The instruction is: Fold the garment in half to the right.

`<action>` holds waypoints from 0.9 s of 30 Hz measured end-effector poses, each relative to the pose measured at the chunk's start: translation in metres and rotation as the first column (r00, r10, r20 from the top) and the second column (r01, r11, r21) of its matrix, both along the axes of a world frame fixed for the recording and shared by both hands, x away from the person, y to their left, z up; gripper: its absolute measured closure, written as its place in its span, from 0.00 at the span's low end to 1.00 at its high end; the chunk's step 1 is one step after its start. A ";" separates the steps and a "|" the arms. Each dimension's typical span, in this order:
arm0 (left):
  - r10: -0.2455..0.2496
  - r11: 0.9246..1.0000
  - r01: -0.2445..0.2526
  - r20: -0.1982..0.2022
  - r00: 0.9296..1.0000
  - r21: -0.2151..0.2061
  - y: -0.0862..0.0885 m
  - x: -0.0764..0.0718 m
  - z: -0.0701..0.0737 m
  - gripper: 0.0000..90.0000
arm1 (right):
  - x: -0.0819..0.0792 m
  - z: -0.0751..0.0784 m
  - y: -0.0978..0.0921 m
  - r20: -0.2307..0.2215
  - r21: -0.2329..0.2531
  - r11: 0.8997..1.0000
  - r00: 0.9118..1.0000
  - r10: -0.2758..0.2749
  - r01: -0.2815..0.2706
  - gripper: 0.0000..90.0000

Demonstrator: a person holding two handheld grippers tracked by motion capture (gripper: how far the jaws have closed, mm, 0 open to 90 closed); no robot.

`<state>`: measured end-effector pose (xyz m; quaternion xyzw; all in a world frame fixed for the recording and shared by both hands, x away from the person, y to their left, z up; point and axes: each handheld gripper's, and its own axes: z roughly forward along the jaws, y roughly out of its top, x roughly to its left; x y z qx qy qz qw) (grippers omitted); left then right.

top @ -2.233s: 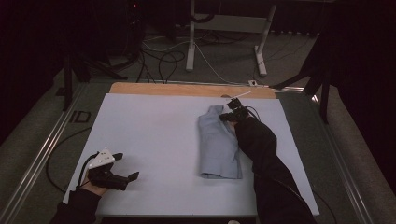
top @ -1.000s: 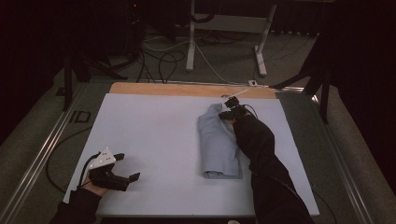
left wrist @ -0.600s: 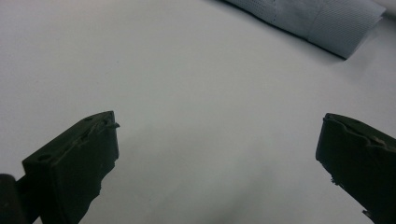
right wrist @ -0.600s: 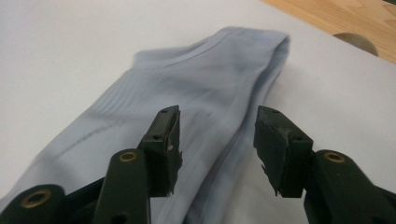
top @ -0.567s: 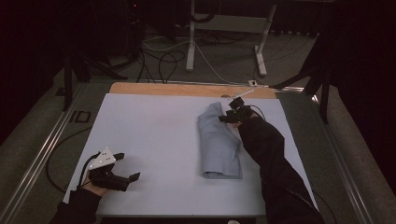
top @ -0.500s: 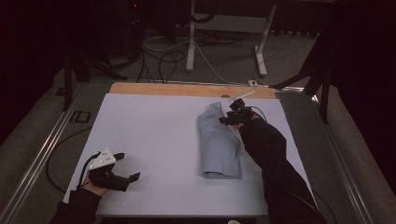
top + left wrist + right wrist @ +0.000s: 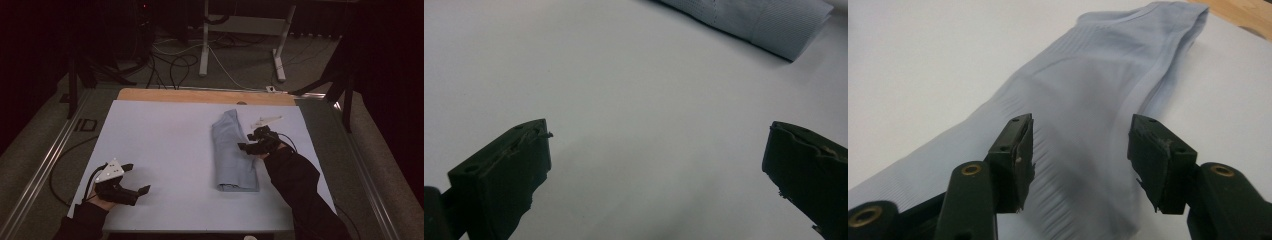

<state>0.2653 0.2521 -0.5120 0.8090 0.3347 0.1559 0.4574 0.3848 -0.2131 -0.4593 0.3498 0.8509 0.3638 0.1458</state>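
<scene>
High view, right gripper [image 7: 246, 147] beside folded cloth [image 7: 233, 152]

Pale blue finely ribbed folded cloth [image 7: 233, 152] on matte white table sheet [image 7: 165, 145], tan wooden strip [image 7: 200, 95] at far edge, black jaws on both grippers.

A white table [image 7: 165, 145] with a wooden far edge [image 7: 200, 96] spreads under and ahead of both claws. Beyond it, past the right claw, white desk legs [image 7: 205, 45] and loose cables [image 7: 170, 65] cross grey floor [image 7: 240, 70]; the room behind is dark.
</scene>
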 end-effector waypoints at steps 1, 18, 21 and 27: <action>0.002 1.000 -0.002 0.001 1.000 -0.004 0.000 0.000 0.000 0.00 | -0.006 0.000 -0.001 -0.003 0.013 1.000 1.000 -0.001 0.001 0.49; 0.007 1.000 -0.007 0.000 1.000 -0.005 0.001 0.000 0.000 0.00 | -0.076 -0.031 -0.026 -0.068 0.027 0.999 0.997 -0.043 0.045 0.54; 0.004 1.000 -0.004 -0.003 1.000 -0.003 0.001 0.000 0.000 0.00 | -0.080 -0.042 -0.029 -0.096 0.025 0.998 0.994 -0.054 0.056 0.54; 0.004 1.000 -0.004 -0.007 1.000 -0.004 0.001 0.001 0.000 0.00 | -0.085 -0.058 -0.026 -0.140 0.004 0.998 0.989 -0.054 0.055 0.56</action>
